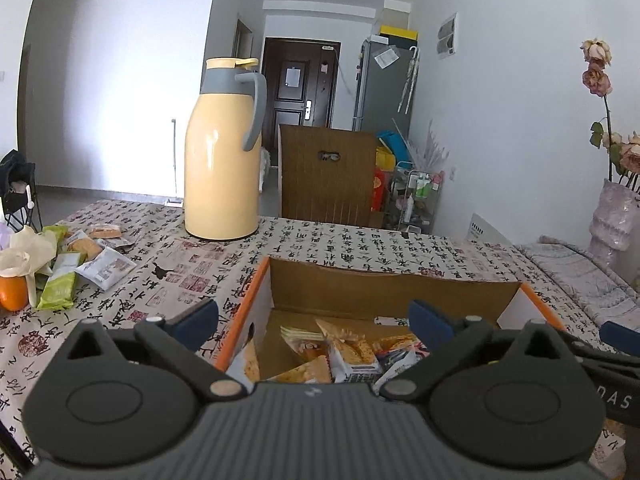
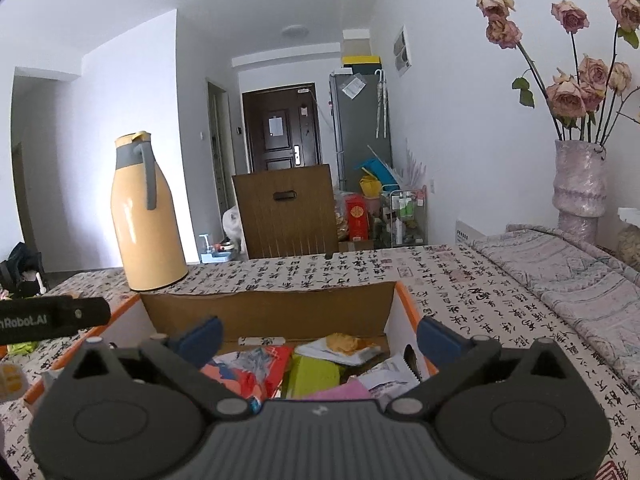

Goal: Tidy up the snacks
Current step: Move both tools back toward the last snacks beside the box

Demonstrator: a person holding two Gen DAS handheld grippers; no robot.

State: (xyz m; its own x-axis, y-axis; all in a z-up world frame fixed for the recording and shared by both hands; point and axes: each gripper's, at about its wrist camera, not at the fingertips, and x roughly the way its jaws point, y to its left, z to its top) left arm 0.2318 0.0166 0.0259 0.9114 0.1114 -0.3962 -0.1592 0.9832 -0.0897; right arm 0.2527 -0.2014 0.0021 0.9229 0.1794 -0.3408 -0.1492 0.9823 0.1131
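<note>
Left wrist view: the left gripper (image 1: 314, 322) hangs over the near left part of the cardboard box (image 1: 384, 288), jaws spread wide with nothing between them; snack packets (image 1: 336, 354) lie inside the box, more loose packets (image 1: 86, 264) sit on the tablecloth (image 1: 320, 240) at far left, near an orange (image 1: 13, 294) and a yellow thermos (image 1: 222, 152). Right wrist view: the right gripper (image 2: 320, 338) is likewise wide apart and empty above the same box (image 2: 264, 310), over red, green and pink packets (image 2: 312, 374), with a vase of roses (image 2: 578, 184) to the right.
</note>
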